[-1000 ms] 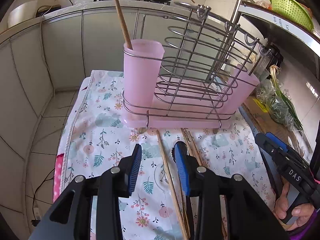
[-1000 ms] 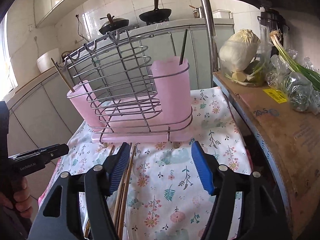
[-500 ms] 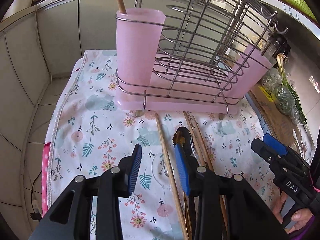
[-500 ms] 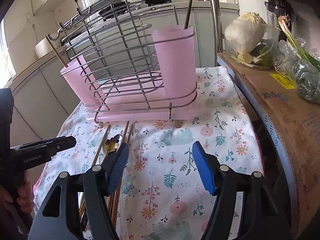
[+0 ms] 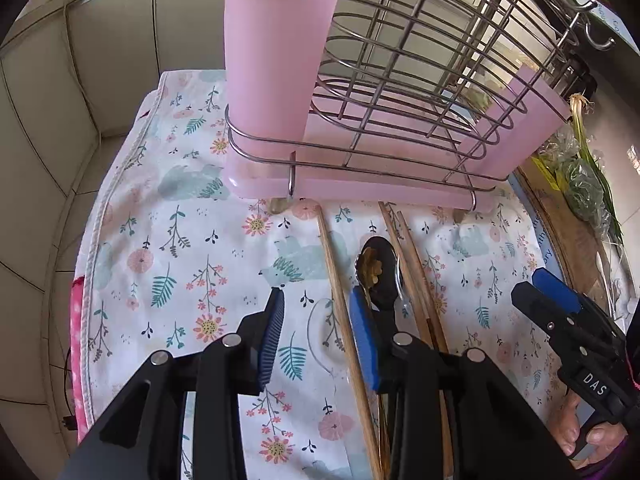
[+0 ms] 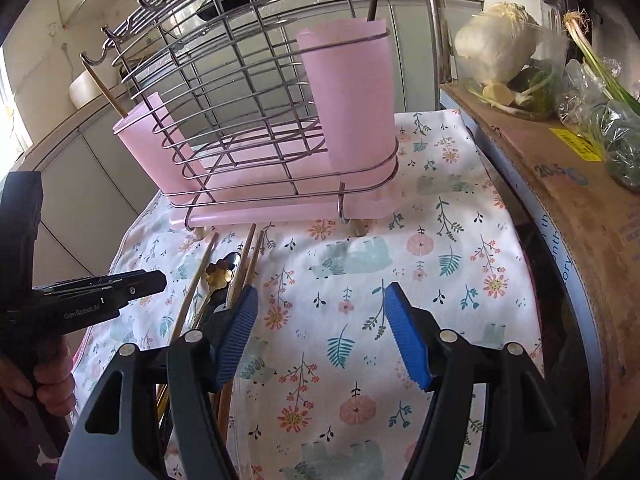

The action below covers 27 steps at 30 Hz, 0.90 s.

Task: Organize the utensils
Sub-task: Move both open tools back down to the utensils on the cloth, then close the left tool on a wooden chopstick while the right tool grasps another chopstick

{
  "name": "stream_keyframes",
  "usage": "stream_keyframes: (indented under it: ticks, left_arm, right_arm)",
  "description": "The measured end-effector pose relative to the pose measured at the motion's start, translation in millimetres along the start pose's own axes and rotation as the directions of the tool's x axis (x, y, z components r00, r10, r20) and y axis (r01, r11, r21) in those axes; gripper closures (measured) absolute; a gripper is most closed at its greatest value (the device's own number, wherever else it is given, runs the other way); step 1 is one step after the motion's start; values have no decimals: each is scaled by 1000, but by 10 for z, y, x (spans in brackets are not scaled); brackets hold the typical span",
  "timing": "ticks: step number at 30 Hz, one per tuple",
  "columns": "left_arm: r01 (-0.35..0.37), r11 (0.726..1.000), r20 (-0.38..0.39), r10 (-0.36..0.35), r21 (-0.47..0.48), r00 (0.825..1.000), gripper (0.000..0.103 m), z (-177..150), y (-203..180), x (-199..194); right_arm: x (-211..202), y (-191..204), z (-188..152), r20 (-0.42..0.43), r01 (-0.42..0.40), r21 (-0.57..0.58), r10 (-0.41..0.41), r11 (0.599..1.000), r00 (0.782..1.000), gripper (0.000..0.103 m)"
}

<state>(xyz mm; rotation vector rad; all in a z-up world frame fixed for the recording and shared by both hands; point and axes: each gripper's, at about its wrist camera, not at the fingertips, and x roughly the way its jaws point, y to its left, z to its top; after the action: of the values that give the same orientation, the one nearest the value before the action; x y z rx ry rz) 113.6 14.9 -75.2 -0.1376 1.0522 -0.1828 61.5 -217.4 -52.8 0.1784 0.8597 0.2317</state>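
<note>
A wire rack (image 5: 420,92) with two pink cups stands at the back of the floral cloth (image 5: 192,248). The left pink cup (image 5: 276,60) holds a wooden stick. Several wooden chopsticks (image 5: 340,300) and a dark spoon (image 5: 378,272) lie on the cloth in front of the rack. My left gripper (image 5: 318,320) is open and low, its jaws on either side of one chopstick, the spoon just right of them. My right gripper (image 6: 320,320) is open and empty above the cloth, right of the chopsticks (image 6: 244,264) and spoon (image 6: 220,276). The right pink cup (image 6: 352,96) holds a dark stick.
A cardboard box (image 6: 560,184) with bagged greens and a cabbage (image 6: 496,44) stands along the right of the cloth. The cloth's left edge drops to a tiled floor (image 5: 52,200). Pans sit on a counter behind the rack.
Both grippers have moved forward and down towards the cloth. The left gripper now has its jaws around a chopstick beside the spoon. Both stay open.
</note>
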Motion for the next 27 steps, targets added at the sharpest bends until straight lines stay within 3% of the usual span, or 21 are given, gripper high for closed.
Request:
stream_keyframes:
  ticks: [11, 17, 23, 27]
  left_arm:
    - [59, 998, -99, -61, -25, 993, 79, 197, -16, 222]
    - [63, 997, -162, -68, -35, 985, 86, 306, -54, 401]
    - [33, 998, -199, -43, -53, 979, 94, 371, -39, 578]
    - [59, 993, -191, -78, -102, 978, 96, 387, 33, 590]
  right_arm:
    - [111, -128, -27, -49, -48, 64, 51, 997, 998, 38]
    - [146, -232, -37, -68, -105, 120, 113, 987, 991, 55]
    - [187, -246, -54, -87, -173, 166, 189, 971, 978, 58]
    - [244, -253, -46, -106, -244, 222, 272, 944, 956, 66]
